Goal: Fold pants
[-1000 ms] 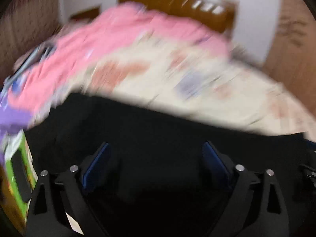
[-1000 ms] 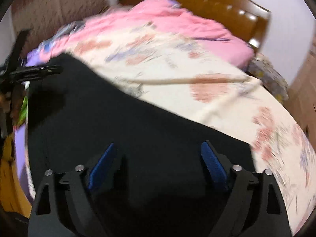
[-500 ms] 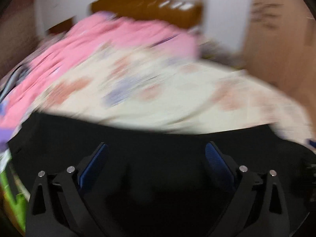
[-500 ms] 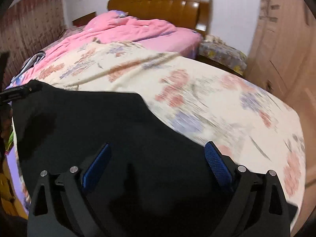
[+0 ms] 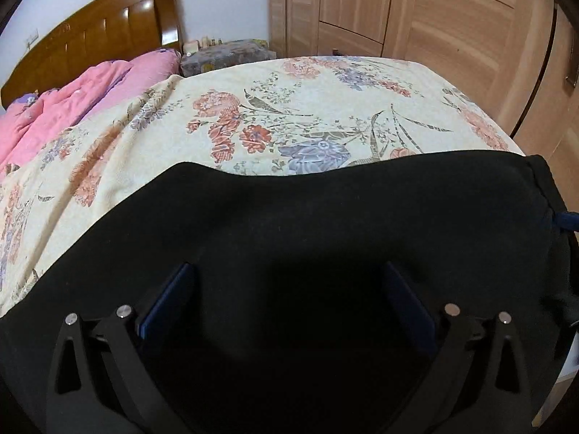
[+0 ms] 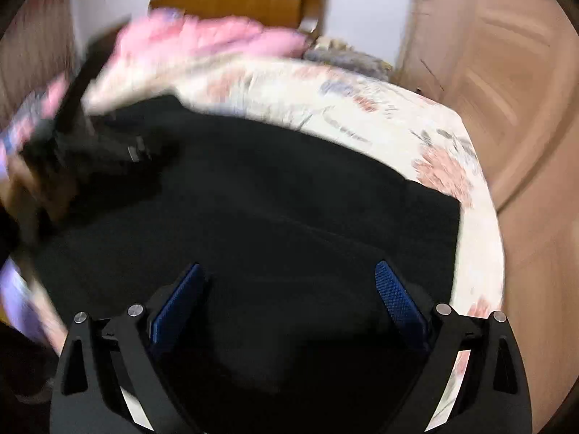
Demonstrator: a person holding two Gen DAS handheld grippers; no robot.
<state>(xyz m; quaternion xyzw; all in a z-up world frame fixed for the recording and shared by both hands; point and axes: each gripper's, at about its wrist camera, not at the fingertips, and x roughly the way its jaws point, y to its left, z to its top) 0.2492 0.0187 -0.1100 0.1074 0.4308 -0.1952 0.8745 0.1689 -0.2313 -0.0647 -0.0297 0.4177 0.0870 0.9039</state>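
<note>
Black pants [image 5: 325, 224] lie spread across the near part of a floral bedspread [image 5: 289, 115]. My left gripper [image 5: 289, 285] hovers over the middle of the cloth, open, its blue pads [image 5: 170, 300] wide apart with only flat fabric between them. In the blurred right wrist view the same pants [image 6: 289, 199] fill the centre, and my right gripper [image 6: 287, 289] is also open above them. A blue fingertip [image 5: 566, 218] pokes in at the pants' right edge. At the pants' far left corner a hand [image 6: 25, 184] holds a blurred black tool.
A pink quilt [image 5: 72, 101] is bunched at the head of the bed under a wooden headboard [image 5: 90, 36]. A cluttered bedside table [image 5: 224, 54] stands beside it. Wooden wardrobe doors [image 5: 452, 29] run along the right, close to the bed's edge.
Both views have swung to the right, bringing the wardrobe into sight. The left view has turned sharp and the right view blurred. Both grippers stay open over the pants.
</note>
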